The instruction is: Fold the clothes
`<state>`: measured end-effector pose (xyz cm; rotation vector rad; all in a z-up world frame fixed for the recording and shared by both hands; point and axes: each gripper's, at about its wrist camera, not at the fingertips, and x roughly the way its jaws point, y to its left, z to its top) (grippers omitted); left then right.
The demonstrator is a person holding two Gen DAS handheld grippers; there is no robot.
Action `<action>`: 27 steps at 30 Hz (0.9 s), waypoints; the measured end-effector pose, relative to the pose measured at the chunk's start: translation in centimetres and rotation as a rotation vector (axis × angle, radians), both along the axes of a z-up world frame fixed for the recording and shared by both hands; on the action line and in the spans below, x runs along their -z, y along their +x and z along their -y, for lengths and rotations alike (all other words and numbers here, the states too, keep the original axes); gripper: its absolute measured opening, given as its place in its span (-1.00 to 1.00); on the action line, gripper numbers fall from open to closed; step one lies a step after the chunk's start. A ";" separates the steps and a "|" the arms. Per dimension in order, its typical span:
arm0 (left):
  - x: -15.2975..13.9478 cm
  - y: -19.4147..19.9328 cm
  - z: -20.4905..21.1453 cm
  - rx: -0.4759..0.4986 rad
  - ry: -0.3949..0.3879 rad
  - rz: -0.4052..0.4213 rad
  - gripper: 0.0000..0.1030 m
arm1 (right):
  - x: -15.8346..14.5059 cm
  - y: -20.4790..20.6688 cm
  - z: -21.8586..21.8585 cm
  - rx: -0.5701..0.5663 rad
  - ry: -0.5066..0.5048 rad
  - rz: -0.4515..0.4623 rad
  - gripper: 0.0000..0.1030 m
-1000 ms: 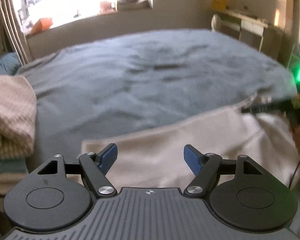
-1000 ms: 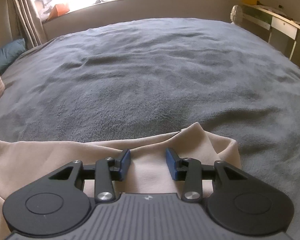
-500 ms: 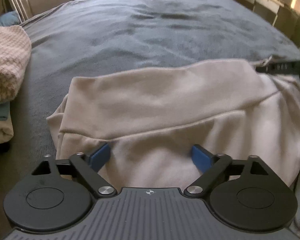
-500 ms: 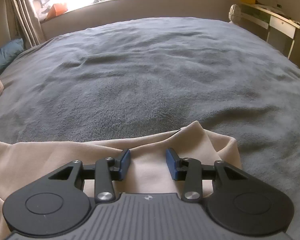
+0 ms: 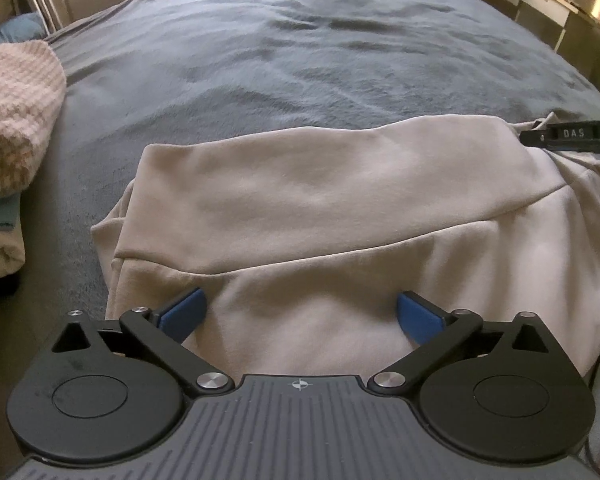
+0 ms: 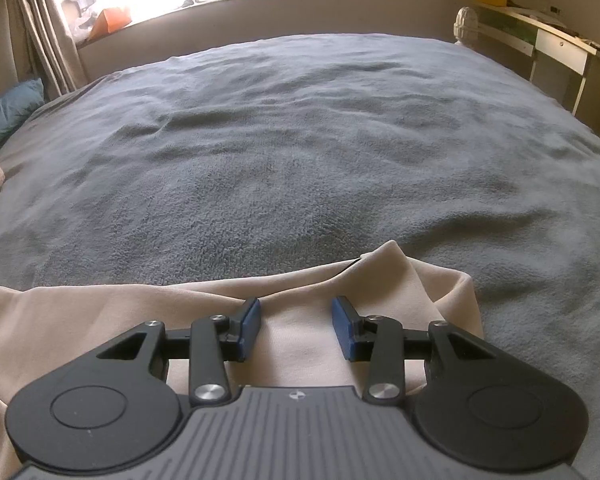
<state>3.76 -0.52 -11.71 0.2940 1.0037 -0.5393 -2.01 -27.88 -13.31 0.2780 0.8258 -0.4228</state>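
A beige sweatshirt-like garment (image 5: 320,208) lies partly folded at the near edge of the grey bed blanket (image 5: 300,60). My left gripper (image 5: 300,312) hovers low over its near part. Its jaws are opening, very wide apart, with cloth lying between the blue pads (image 5: 184,312) but not pressed by them. My right gripper (image 6: 296,324) rests at the garment's right corner (image 6: 392,264). Its jaws stand partly apart with flat cloth between them, unsqueezed. One of its black fingers (image 5: 568,136) shows at the right edge of the left wrist view.
A stack of folded clothes topped by a pink-and-white knit (image 5: 8,100) sits at the left. A blue pillow (image 6: 8,108) lies by the curtain. A desk (image 6: 560,44) stands beyond the bed's right edge. The blanket (image 6: 300,140) stretches far ahead.
The left gripper tipped downward and sank toward the garment, which now fills its view, and its jaws spread wider. The right gripper and the corner under it stayed as they were.
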 end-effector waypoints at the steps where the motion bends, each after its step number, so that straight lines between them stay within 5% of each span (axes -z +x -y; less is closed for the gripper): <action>1: 0.0 0.1 0.0 -0.003 -0.001 -0.003 1.00 | 0.0 0.0 0.0 0.000 0.000 0.000 -0.18; 11: 0.0 -0.1 0.3 -0.019 0.019 0.007 1.00 | 0.0 0.0 0.0 0.002 -0.001 -0.001 -0.18; 18: -3.3 -1.4 0.7 -0.006 0.011 0.161 1.00 | 0.0 0.0 -0.1 0.004 -0.002 0.002 -0.18; 22: -2.9 -0.4 1.7 -0.016 0.001 0.081 1.00 | 0.1 0.0 -0.3 0.007 -0.014 -0.002 -0.18; 25: 0.0 0.6 2.4 -0.055 0.084 -0.015 1.00 | 0.1 0.0 -0.4 0.000 -0.024 -0.002 -0.18; 27: 0.3 0.5 1.7 -0.090 0.041 -0.030 1.00 | 0.1 0.0 -0.3 -0.004 -0.022 0.001 -0.18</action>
